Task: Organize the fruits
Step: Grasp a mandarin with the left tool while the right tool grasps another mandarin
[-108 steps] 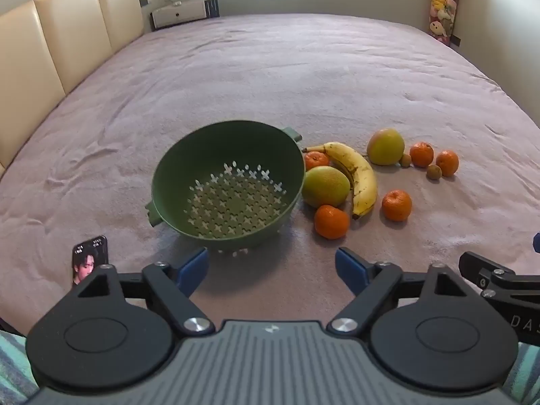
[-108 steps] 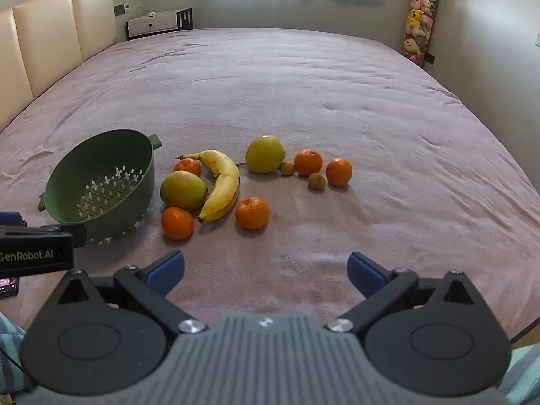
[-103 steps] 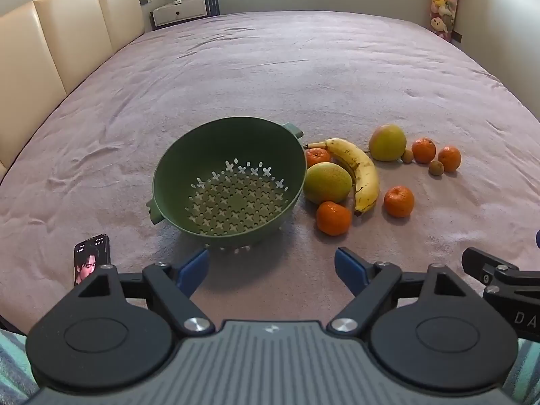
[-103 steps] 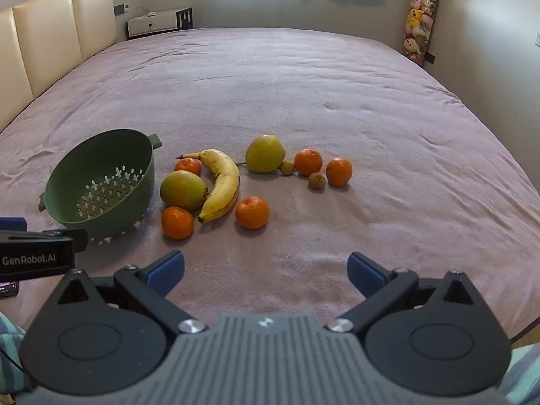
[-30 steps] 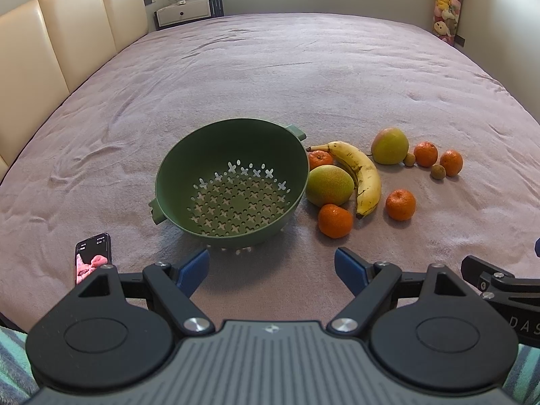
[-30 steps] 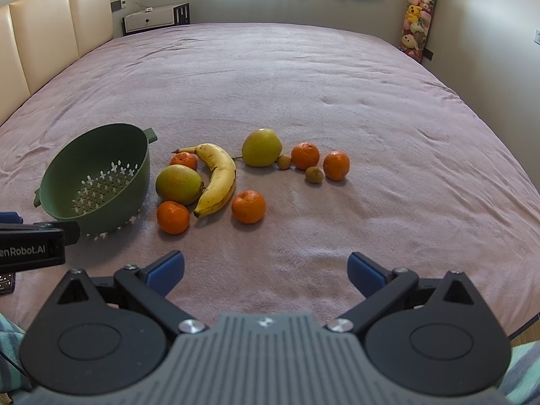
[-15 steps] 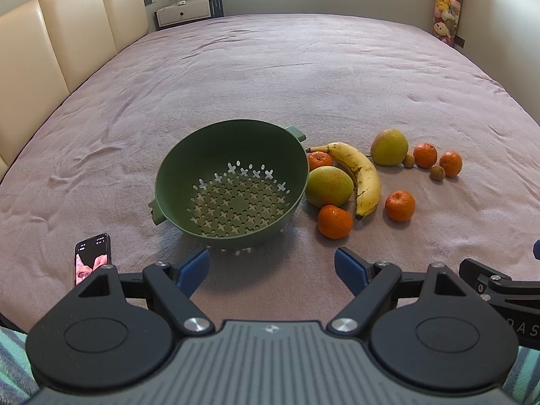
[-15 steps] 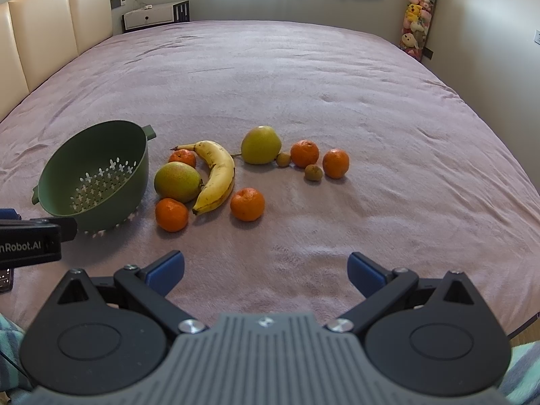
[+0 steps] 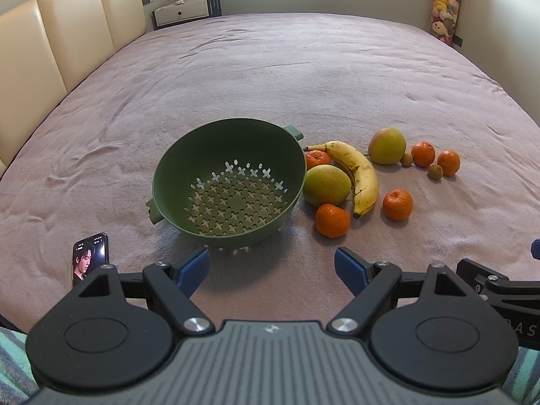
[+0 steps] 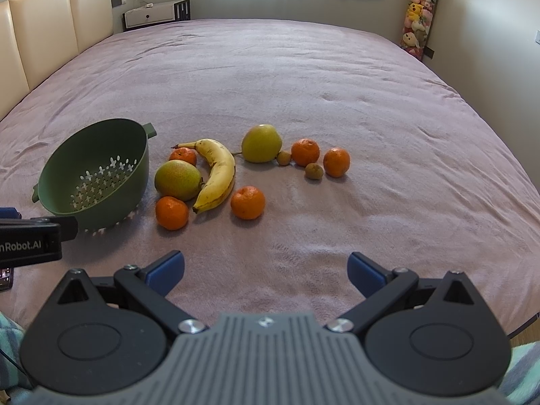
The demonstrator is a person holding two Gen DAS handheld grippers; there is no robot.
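Fruit loose on the bed, colander empty, both tongs apart and holding nothing.

My right tongs (image 10: pixel 265 266) face the fruit: the nearest mandarin (image 10: pixel 247 202) lies just ahead, the banana (image 10: pixel 216 174) ahead-left, its long axis running away from me. My left tongs (image 9: pixel 271 269) sit before the green colander (image 9: pixel 229 182), so I judge the right nearer the fruit.

You see a dark green plastic colander (image 9: pixel 189 168) pierced with cross-shaped holes, a brown-speckled yellow banana (image 9: pixel 362 177), and orange mandarins (image 9: pixel 332 220) on the mauve-pink bedspread (image 9: pixel 270 67).
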